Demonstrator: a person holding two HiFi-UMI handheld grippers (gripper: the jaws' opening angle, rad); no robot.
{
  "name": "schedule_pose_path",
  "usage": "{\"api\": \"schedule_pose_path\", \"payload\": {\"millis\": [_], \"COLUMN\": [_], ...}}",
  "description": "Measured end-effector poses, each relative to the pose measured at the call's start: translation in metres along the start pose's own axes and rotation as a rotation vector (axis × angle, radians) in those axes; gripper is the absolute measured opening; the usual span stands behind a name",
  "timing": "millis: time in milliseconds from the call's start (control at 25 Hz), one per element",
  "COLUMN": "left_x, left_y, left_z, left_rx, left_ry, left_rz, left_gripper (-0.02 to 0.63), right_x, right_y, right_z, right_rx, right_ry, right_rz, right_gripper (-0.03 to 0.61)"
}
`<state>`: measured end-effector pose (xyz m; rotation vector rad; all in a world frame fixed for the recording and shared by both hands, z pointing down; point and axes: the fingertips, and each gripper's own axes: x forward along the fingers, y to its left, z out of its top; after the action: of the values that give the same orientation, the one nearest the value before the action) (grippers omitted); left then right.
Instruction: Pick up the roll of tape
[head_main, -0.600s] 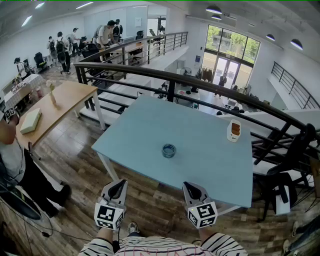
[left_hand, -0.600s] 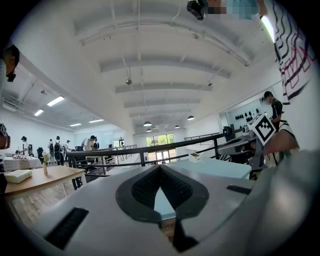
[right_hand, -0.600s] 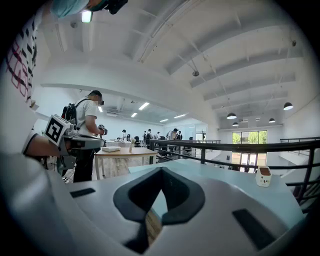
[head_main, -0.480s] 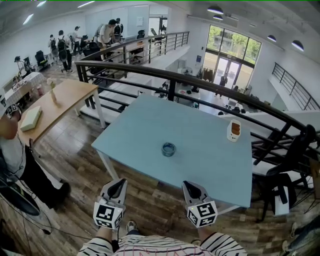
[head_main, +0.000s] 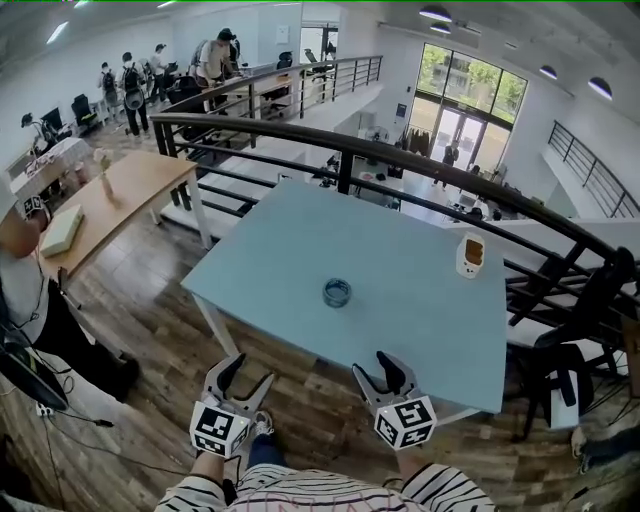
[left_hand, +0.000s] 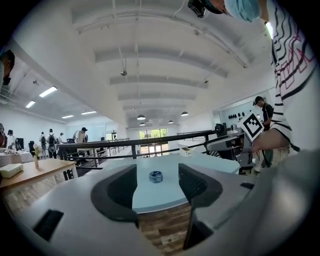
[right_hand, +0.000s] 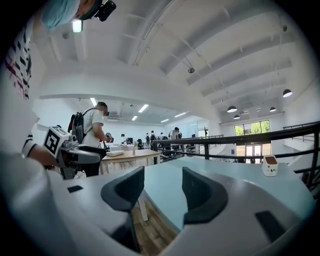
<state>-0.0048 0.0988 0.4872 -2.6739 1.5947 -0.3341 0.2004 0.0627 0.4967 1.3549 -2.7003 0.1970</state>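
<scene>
Tape roll (head_main: 337, 293) mid table (head_main: 420, 310), L gripper (head_main: 245, 377) & R gripper (head_main: 377, 371) near its edge, jaws apart, empty

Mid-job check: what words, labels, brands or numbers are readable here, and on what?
No text can be read here.
On the tape roll: any print is too small.
On the white container at the table corner: a brown patch, no legible letters.
On the left gripper and right gripper cubes: square markers only, no letters.

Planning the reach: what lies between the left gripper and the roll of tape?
Only a strip of wooden floor, then bare tabletop, separate the left gripper from the roll of tape; the head view shows it.
</scene>
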Motion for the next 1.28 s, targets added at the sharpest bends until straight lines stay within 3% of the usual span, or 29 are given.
{"api": "schedule_pose_path", "payload": {"millis": [320,880,1280], "left_x": [0.053,0.157,0.205], "left_y": [0.045,0.173,0.224], "left_z": [0.0,0.007,-0.003], "left_rx": [0.012,0.03,0.056], "left_ry": [-0.013,0.013,0.027], "left_rz": [-0.072,-0.243,-0.355], "left_gripper": [0.239,0.239,0.239], "right_x": [0.052,0.189,0.247], "right_y": [-0.014,-0.029,-0.039], "right_z": [-0.001,0.022,0.017], "right_rx": [0.015,0.034,0.052], "right_ry": [0.018,0.075,0.088], "right_rz": [-0.063,-0.193,-0.295], "right_gripper": [0.23,0.23,0.23]}}
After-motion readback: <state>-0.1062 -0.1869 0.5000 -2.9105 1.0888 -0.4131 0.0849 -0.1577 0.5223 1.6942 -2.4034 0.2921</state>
